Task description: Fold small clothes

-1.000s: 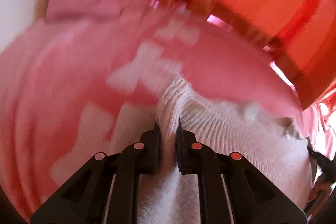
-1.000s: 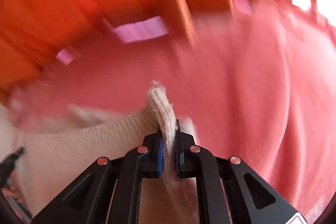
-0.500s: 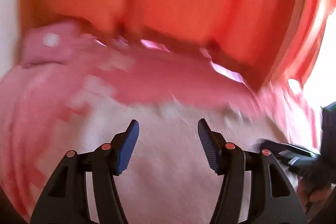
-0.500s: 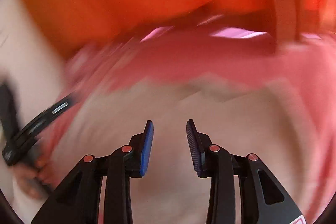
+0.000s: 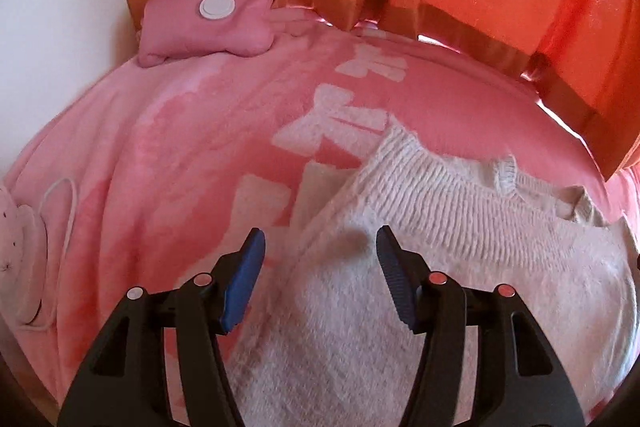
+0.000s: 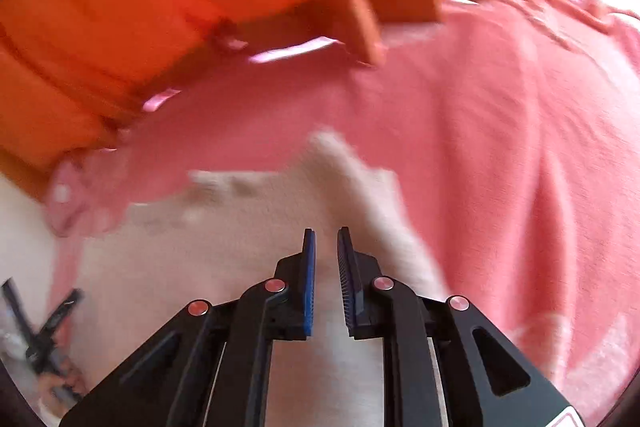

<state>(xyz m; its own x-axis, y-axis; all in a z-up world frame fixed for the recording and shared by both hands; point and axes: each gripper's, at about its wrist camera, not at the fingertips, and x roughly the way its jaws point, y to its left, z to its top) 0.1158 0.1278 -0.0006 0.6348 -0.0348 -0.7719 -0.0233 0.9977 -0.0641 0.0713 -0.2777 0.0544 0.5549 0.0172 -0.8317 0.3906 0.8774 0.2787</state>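
With cream ribbed-knit sweater (image 5: 400, 259) released flat on pink bow-patterned blanket (image 5: 168, 163), first fold apparently laid; more folds left. Left gripper (image 5: 320, 259) spread, empty; right gripper (image 6: 326, 263) just narrowing, pinching nothing.

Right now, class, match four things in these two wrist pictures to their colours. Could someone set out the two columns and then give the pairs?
Things:
1. knitted sweater
2. blanket with bow pattern
3. round button on the small pillow
4. pads on the left gripper

Colours:
A. blue
B. pink
C. cream
D. white

Pairs: 1-C, 2-B, 3-D, 4-A
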